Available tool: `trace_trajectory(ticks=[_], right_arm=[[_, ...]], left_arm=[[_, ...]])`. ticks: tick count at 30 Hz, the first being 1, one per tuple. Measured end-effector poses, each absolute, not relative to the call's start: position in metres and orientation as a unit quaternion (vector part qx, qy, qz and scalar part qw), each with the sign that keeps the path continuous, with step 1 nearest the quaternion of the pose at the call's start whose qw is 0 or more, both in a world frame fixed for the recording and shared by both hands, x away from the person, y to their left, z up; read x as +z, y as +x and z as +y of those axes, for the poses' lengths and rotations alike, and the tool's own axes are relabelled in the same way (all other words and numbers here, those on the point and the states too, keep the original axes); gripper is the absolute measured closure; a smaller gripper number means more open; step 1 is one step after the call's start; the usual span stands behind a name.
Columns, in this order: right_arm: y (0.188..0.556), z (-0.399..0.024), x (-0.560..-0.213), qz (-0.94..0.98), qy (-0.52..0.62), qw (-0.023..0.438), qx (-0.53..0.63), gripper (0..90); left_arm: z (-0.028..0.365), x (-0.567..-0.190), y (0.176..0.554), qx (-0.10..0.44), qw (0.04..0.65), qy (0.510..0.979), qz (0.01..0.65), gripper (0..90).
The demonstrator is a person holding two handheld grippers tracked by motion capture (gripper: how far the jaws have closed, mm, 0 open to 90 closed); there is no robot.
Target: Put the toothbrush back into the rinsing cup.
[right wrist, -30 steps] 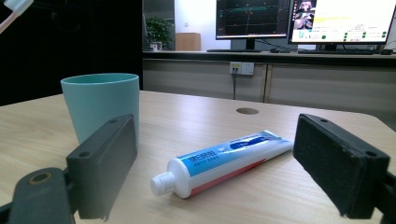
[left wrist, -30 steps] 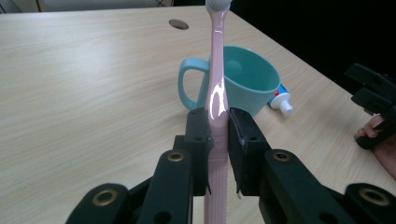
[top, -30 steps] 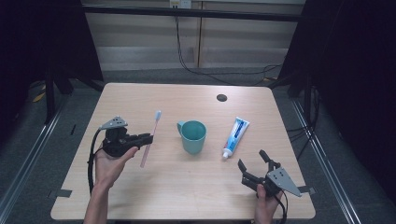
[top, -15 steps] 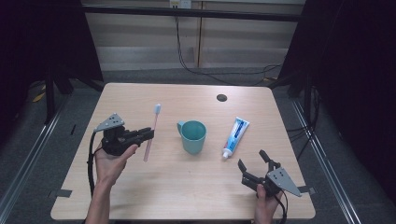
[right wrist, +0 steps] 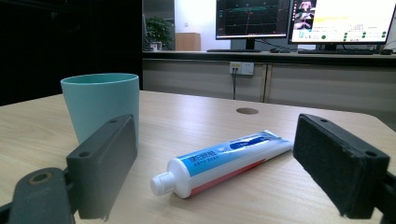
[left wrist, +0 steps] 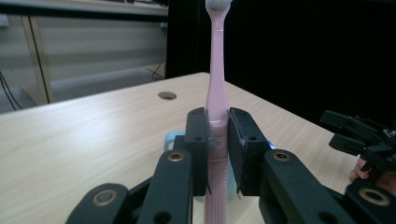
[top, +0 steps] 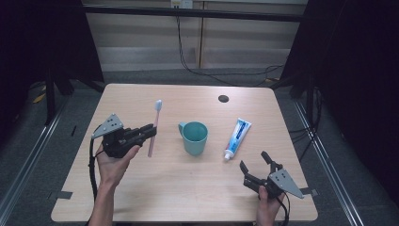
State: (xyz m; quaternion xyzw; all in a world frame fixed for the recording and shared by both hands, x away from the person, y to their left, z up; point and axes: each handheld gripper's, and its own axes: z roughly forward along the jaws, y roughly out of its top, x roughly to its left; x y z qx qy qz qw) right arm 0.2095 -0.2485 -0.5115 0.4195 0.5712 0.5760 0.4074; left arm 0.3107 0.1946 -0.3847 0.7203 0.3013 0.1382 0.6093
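Pink toothbrush [top: 154, 126] stands clamped at its handle between the left gripper's [top: 145, 133] jaws, raised off the table [top: 141, 188], left of the teal cup [top: 194, 137]. Nearer than the cup, the right gripper [top: 256, 165] hovers with jaws spread wide. Right of the cup lies the toothpaste tube [top: 236, 137], cap toward the gripper.

Pale wood-grain table [top: 188, 188] (matt); glossy plastic tube [right wrist: 219, 161]; smooth plastic cup [right wrist: 100, 109]

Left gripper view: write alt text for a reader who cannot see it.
The left gripper fingers clamp a pink toothbrush upright, bristles at the top. Behind it lie a light wooden table, a teal cup's rim, and the other gripper at far right.
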Motion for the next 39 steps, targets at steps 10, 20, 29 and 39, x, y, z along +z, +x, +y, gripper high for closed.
trace_trajectory(ticks=[10, 20, 29, 39], right_arm=[[0.209, -0.248, -0.512, 0.571, 0.420, 0.407, 0.576, 12.8], [0.209, -0.249, -0.512, 0.571, 0.419, 0.407, 0.576, 12.8], [0.209, -0.249, -0.512, 0.571, 0.419, 0.407, 0.576, 12.8], [0.209, -0.248, -0.512, 0.571, 0.420, 0.407, 0.576, 12.8]], left_arm=[[0.194, -0.374, 0.312, 0.159, 0.621, 0.708, 0.297, 78.8], [0.190, -0.368, 0.316, 0.161, 0.629, 0.704, 0.289, 78.8], [0.182, -0.366, 0.320, 0.154, 0.639, 0.698, 0.284, 78.8], [0.178, -0.358, 0.323, 0.162, 0.634, 0.705, 0.273, 78.7]])
